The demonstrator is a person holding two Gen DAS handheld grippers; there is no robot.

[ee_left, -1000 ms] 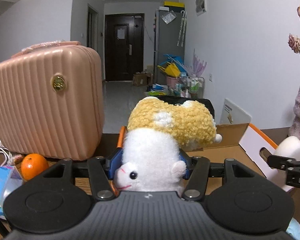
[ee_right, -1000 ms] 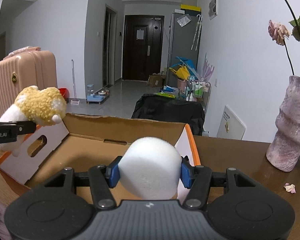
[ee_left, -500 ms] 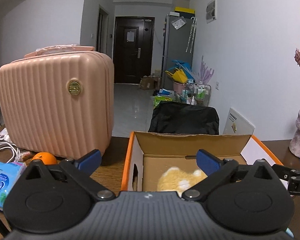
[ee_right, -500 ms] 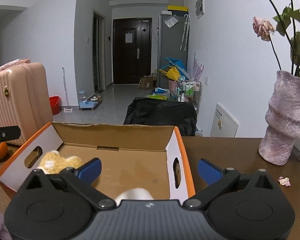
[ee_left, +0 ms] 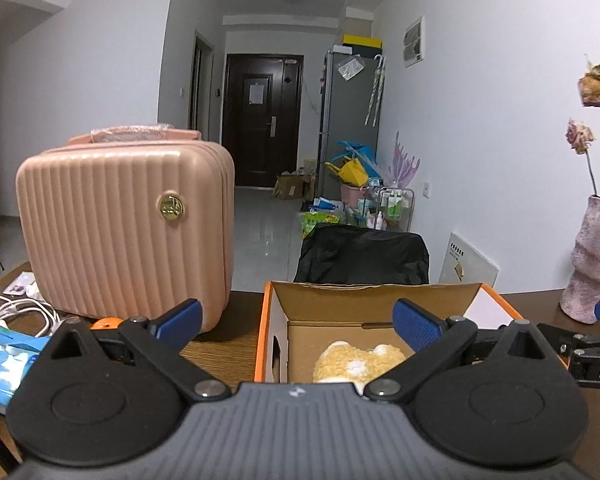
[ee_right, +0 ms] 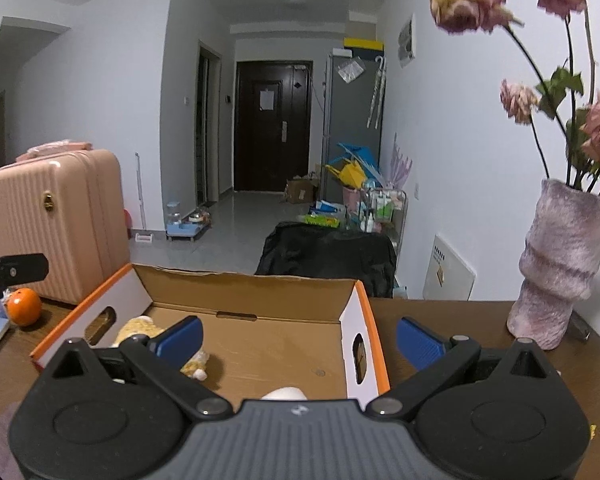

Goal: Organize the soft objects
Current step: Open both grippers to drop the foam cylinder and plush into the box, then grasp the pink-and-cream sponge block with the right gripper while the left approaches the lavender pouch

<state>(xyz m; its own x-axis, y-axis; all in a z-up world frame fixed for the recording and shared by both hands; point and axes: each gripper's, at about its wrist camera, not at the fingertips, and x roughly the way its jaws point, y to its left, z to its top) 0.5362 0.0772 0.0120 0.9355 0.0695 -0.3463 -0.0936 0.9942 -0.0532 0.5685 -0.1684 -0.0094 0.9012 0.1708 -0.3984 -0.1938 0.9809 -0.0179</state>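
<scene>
Two grippers hang spread wide and empty over the cardboard box (ee_right: 252, 292) on the dark wooden table (ee_right: 440, 320): left gripper (ee_left: 296, 320), right gripper (ee_right: 298, 336). Yellow plush toy (ee_left: 358, 362) lies on the box floor at its left side, and a white soft ball (ee_right: 283, 393) peeks out at the near edge. Pink suitcase (ee_left: 128, 228) stands far left beside an orange (ee_right: 23, 306); a vase (ee_right: 560, 264) of dried roses sits right. Beyond, a tiled hallway runs to a dark door (ee_right: 274, 124).
</scene>
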